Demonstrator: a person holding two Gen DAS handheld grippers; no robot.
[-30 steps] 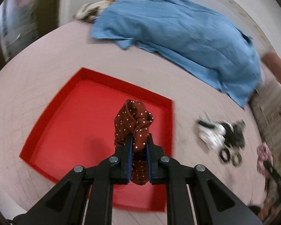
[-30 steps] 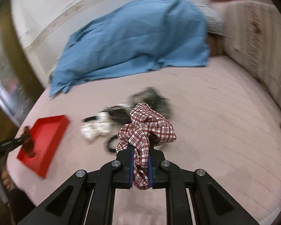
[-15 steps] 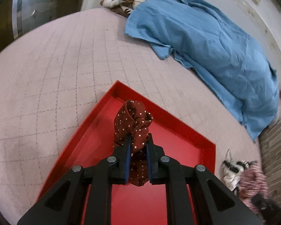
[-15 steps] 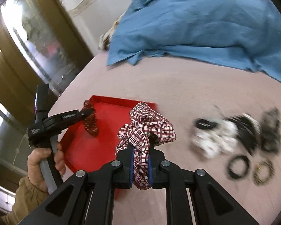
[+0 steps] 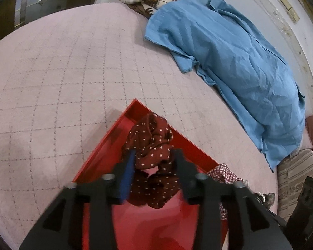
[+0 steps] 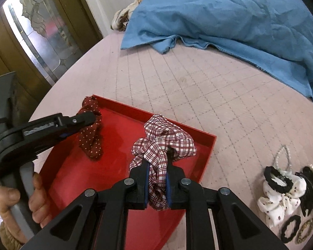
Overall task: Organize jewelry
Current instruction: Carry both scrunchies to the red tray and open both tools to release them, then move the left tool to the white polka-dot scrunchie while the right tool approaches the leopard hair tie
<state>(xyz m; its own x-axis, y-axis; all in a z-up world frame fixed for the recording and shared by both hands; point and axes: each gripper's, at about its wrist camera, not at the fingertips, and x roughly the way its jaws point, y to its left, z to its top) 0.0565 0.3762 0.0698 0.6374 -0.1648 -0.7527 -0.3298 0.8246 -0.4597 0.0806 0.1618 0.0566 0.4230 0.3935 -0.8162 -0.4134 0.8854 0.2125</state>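
A red tray [image 5: 106, 143] [image 6: 77, 179] lies on the pink quilted bed. My left gripper [image 5: 153, 156] is over the tray's far corner with its jaws spread apart; the dark red polka-dot scrunchie [image 5: 154, 145] [image 6: 91, 133] hangs loosely between them. My right gripper [image 6: 157, 166] is shut on a red-and-white plaid scrunchie [image 6: 162, 141] above the tray's right side; that scrunchie also shows in the left wrist view [image 5: 223, 174]. A pile of hair ties [image 6: 285, 189] lies on the bed right of the tray.
A blue cloth [image 5: 229, 58] [image 6: 229, 14] covers the far part of the bed, with a patterned fabric [image 5: 148, 0] behind it. A glass door [image 6: 37, 35] stands at the left. Striped cushions [image 5: 294, 179] sit at the right.
The left gripper's jaws have opened, loosening the polka-dot scrunchie over the tray. The right gripper has carried the plaid scrunchie over the tray's right side.
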